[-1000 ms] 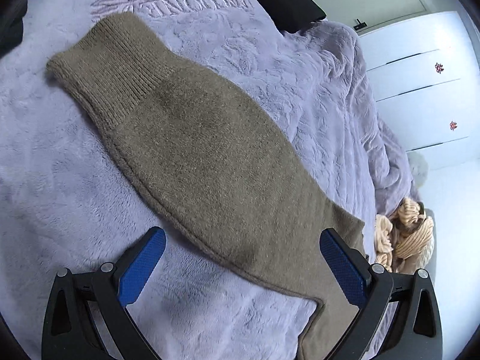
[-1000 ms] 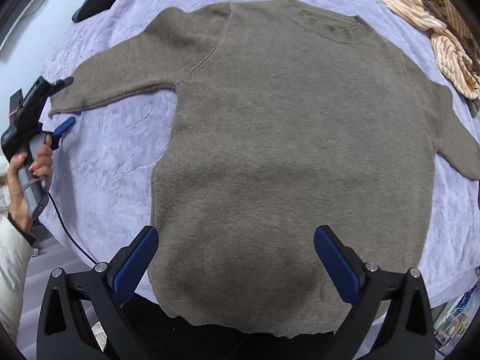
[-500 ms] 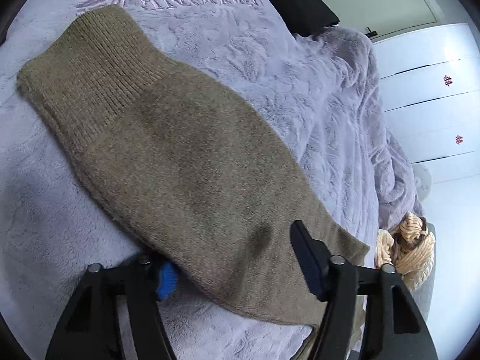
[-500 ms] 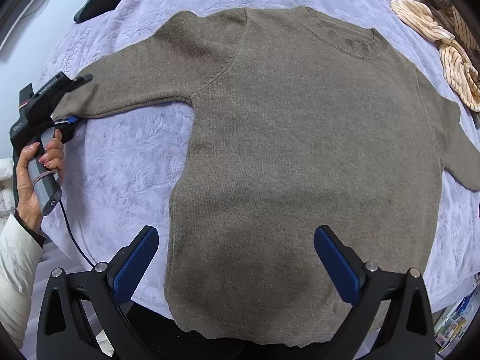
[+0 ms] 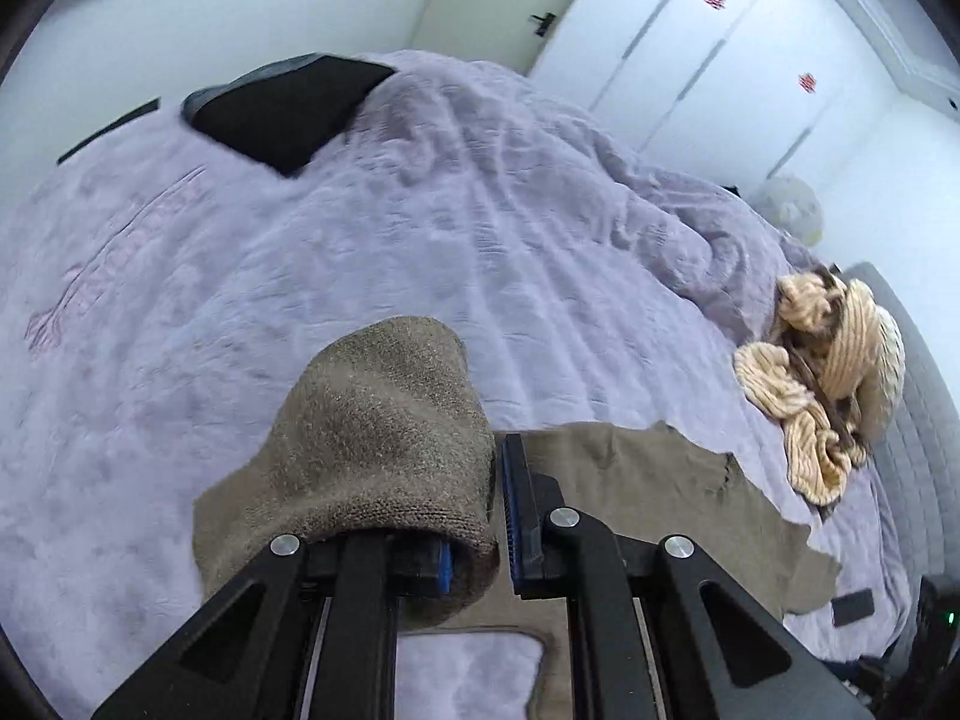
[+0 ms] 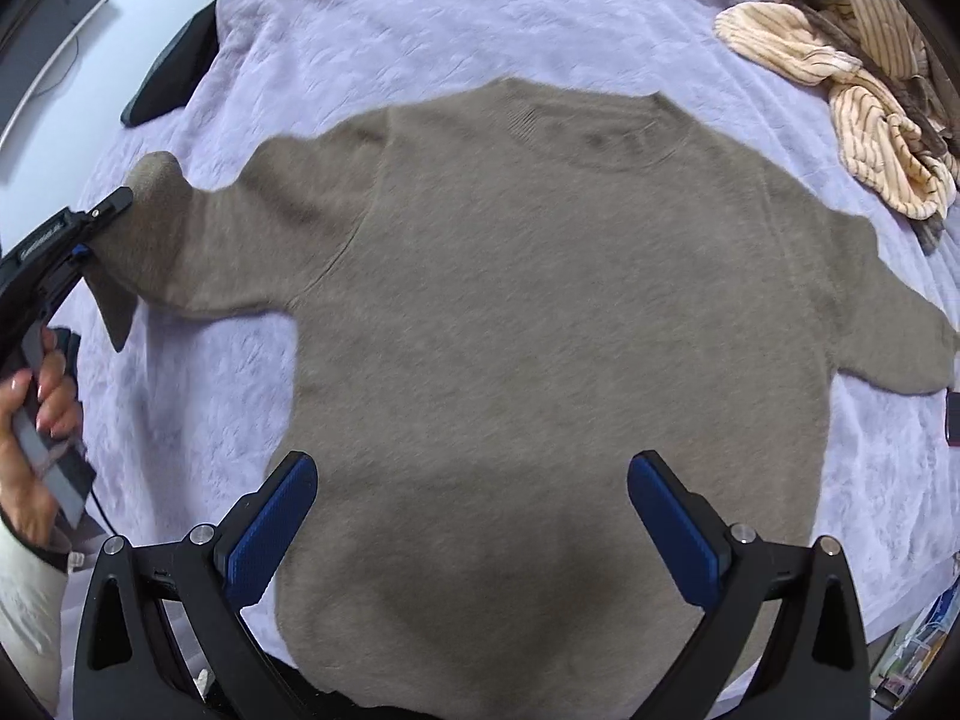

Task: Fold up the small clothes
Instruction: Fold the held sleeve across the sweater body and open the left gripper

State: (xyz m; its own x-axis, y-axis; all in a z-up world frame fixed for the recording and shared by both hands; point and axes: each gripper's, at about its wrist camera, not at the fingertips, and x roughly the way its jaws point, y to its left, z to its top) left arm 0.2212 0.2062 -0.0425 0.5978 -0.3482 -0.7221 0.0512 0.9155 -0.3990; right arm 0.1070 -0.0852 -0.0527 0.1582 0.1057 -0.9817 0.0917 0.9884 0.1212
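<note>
A brown knit sweater lies flat on the lilac blanket, front up, collar at the far side. My left gripper is shut on its left sleeve, which is lifted off the bed and drapes over one finger. In the right wrist view that gripper sits at the left edge, held by a hand, with the sleeve end raised. My right gripper hangs open above the sweater's lower part, with nothing between its pads.
A crumpled beige striped garment lies at the far right of the bed. A black pillow rests at the head end. White wardrobe doors stand beyond. A dark phone-like object lies near the bed's right edge.
The left gripper's jaws went from wide open to shut on the sleeve, then it rose and rolled, lifting the sleeve off the blanket. The right gripper shifted a little over the sweater and stayed open.
</note>
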